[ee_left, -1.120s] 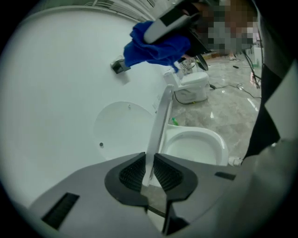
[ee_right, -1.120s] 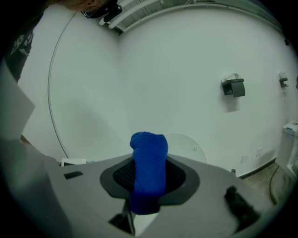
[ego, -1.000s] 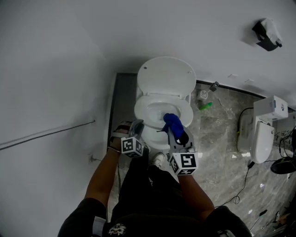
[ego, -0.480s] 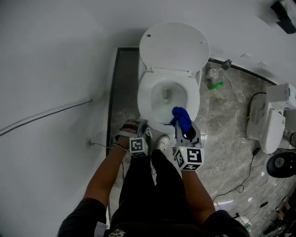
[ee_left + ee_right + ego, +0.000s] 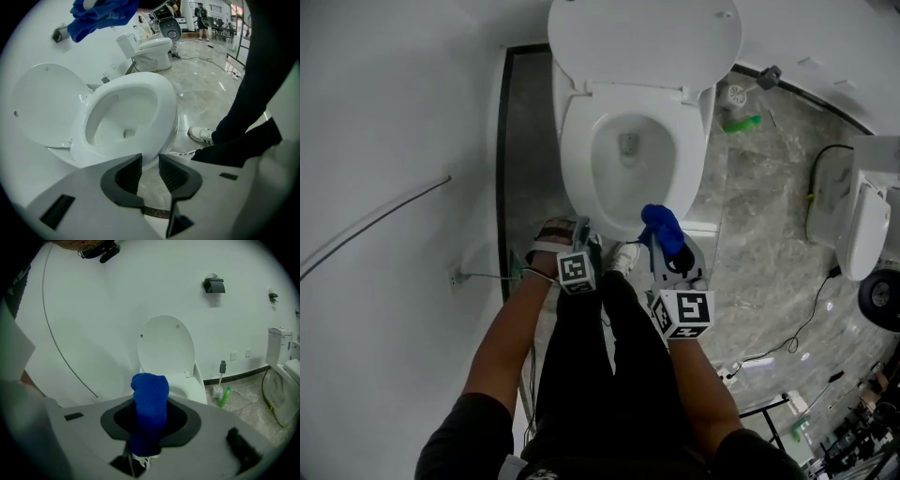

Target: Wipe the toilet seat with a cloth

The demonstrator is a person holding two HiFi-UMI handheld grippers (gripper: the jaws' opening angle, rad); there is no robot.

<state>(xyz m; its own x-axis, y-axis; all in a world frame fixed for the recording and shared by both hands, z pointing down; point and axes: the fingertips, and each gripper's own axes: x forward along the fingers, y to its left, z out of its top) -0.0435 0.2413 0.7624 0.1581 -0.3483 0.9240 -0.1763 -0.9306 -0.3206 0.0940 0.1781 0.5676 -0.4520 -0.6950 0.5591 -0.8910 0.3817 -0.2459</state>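
Observation:
The white toilet stands with its lid (image 5: 642, 37) up and its seat (image 5: 577, 159) down on the bowl. My right gripper (image 5: 656, 234) hovers at the seat's front right edge, shut on a blue cloth (image 5: 662, 228) that sticks up between its jaws. In the right gripper view the cloth (image 5: 150, 401) fills the gap of that gripper (image 5: 150, 416), with the lid (image 5: 166, 345) behind it. My left gripper (image 5: 581, 234) is by the toilet's front left. Its jaws are opening, and the left gripper (image 5: 150, 171) has nothing between them, only the seat (image 5: 161, 101) ahead.
A toilet brush (image 5: 766, 77) and a green bottle (image 5: 741, 123) stand on the marble floor right of the toilet. A second toilet (image 5: 862, 216) is at the far right, with a cable (image 5: 787, 347) trailing below it. The white wall (image 5: 384, 141) closes the left. The person's shoe (image 5: 626, 255) is at the bowl's front.
The view has shifted so the toilet sits higher in frame. The right gripper with the cloth has drawn back from over the seat to its front edge. The left gripper stays front left.

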